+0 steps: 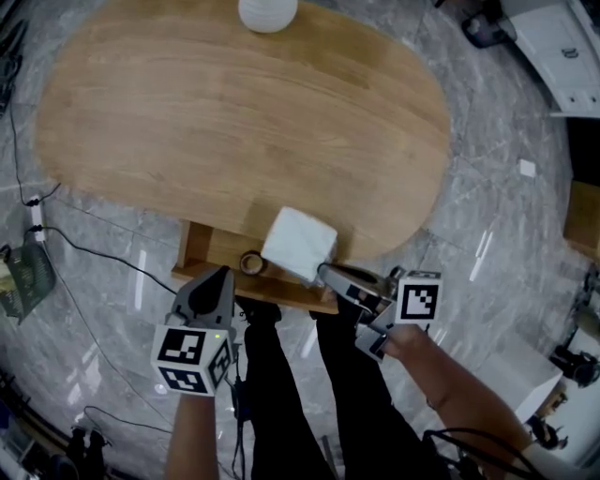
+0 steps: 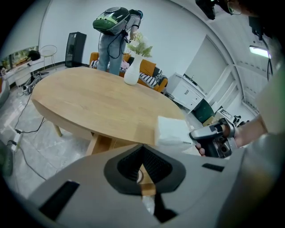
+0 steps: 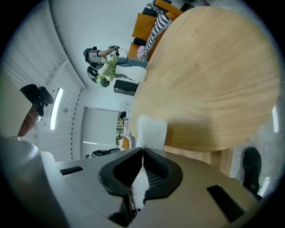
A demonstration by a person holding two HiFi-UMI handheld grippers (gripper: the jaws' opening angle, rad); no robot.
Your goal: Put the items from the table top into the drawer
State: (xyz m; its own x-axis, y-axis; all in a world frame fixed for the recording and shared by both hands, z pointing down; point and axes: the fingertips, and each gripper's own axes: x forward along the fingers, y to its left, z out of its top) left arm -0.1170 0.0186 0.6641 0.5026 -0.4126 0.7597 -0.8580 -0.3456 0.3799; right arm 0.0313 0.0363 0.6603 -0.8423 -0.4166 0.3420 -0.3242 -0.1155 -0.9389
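While I look down through the head view, the oval wooden table point(image 1: 234, 122) fills most of the frame, its top bare except for 1 white vase point(image 1: 267, 11) at the far edge. It stands on a grey marble floor point(image 1: 487, 187) that shines with light streaks, and black cables point(image 1: 94, 248) trail across the floor on the left.

Under the near edge of the table a wooden drawer point(image 1: 200, 246) is pulled out, with a roll of tape point(image 1: 251, 263) lying inside it. My right gripper point(image 1: 323, 272) is clamped on a corner of the white cloth point(image 1: 298, 242); in the right gripper view its jaws pinch the thin white edge between them. The cloth sits over the right part of the drawer and overlaps the table's edge; I cannot tell whether it touches the wood.

My left gripper point(image 1: 223, 274) is at the drawer's front left, pointing down, its jaws meeting at the tips. Whether they nip the drawer's front I cannot tell.

From the left gripper view the room is white-walled, with an orange sofa point(image 2: 149, 71) behind the table, a white cabinet point(image 2: 189, 91) to the right, and a person point(image 2: 113, 40) standing at the far side.
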